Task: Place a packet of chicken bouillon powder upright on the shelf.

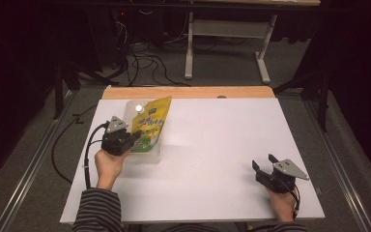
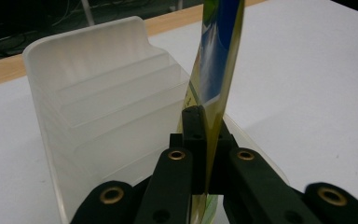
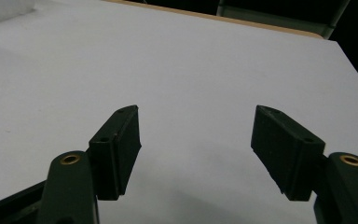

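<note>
Left hand-held gripper (image 1: pixel 134 137) is clamped tight on the edge of a yellow pouch (image 1: pixel 150 124), w/ the pouch standing upright at the right side of a clear stepped rack (image 1: pixel 145 155) near the counter's (image 1: pixel 212 145) far-left area; in the left gripper view the pouch (image 2: pixel 219 60) rises edge-on from between the closed jaws, rack (image 2: pixel 98 102) just to its left. Right hand-held gripper (image 1: pixel 263 164) rests low at the near-right of the counter, well apart from pouch & rack, jaws spread wide w/ bare counter (image 3: pixel 191 70) between them.
</note>
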The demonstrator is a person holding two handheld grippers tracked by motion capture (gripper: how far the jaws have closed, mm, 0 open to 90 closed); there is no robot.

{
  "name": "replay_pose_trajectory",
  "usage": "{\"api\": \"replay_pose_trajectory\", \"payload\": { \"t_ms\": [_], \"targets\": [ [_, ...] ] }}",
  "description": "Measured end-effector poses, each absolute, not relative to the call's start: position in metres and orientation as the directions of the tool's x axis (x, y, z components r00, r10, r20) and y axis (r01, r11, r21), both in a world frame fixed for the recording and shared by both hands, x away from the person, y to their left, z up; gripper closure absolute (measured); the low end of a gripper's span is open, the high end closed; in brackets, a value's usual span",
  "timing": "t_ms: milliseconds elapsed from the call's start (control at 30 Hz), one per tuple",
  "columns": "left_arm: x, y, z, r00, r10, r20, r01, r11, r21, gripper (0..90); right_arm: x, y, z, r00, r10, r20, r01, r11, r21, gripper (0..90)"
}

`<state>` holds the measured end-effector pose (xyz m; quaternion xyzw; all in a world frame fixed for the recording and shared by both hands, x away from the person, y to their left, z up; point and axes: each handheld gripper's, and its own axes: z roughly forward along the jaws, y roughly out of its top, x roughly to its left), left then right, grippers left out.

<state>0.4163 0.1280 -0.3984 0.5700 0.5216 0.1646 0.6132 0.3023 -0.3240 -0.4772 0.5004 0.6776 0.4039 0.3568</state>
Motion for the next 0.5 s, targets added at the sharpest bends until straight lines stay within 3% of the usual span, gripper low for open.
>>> {"api": "replay_pose_trajectory", "payload": {
  "t_ms": [500],
  "targets": [
    [0.408, 0.14, -0.408, 0.382, 0.803, -0.457, 0.404, 0.3, 0.864, 89.1, 0.302, -0.324, -0.477, -0.245, 0.966, -0.081, 0.394, 0.176, 0.902, 33.2]
  ]
}}
